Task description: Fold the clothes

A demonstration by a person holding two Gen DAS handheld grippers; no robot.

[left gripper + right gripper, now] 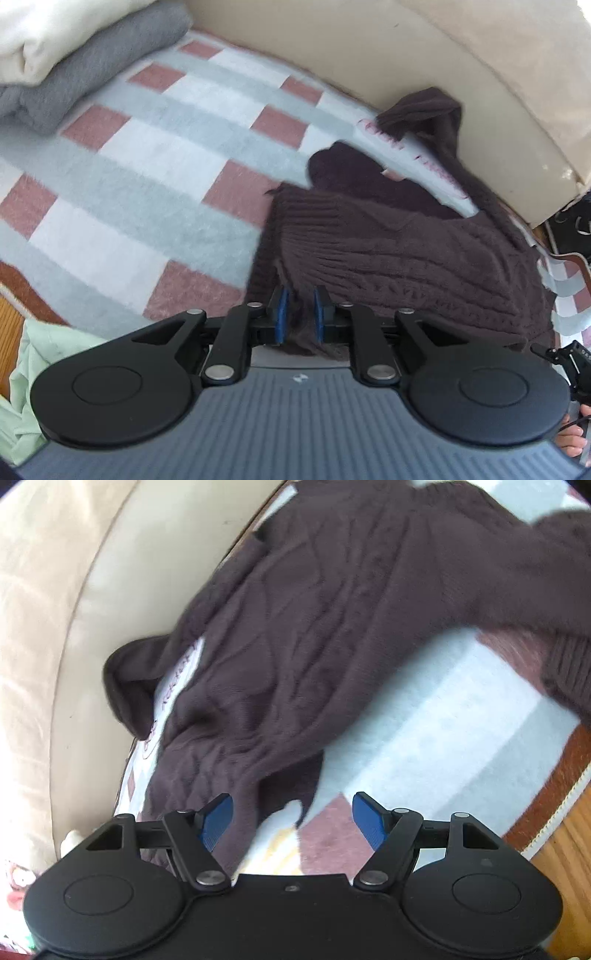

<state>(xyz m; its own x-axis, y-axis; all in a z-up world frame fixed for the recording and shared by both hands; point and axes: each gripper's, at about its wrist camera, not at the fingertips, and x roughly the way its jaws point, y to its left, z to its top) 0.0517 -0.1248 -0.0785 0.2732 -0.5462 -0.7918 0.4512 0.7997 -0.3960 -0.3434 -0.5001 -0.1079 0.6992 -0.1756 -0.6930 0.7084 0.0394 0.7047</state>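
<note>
The dark brown cable-knit sweater (399,251) sprawls across the checked blanket (147,155), its ribbed hem pinched in the left gripper (300,314) while the right gripper (291,819) gapes empty just beside it (soft, heavy, stretchy knit, likely best gripped at ribbed edges).

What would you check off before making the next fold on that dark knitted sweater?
1. Left gripper has hold of the sweater: ok, its blue pads are closed on a bunch of knit.
2. Right gripper has a hold too: not ok, its jaws stand wide open, with fabric only beside the left pad.
3. Sweater lies flat: not ok, it is bunched and twisted on the checked blanket.
4. Sleeve is laid out clear: cannot tell, the picture is blurred there.
5. Landing spot is free: ok, bare blanket lies left of the sweater; the folded grey and cream pile sits in the far corner.
</note>
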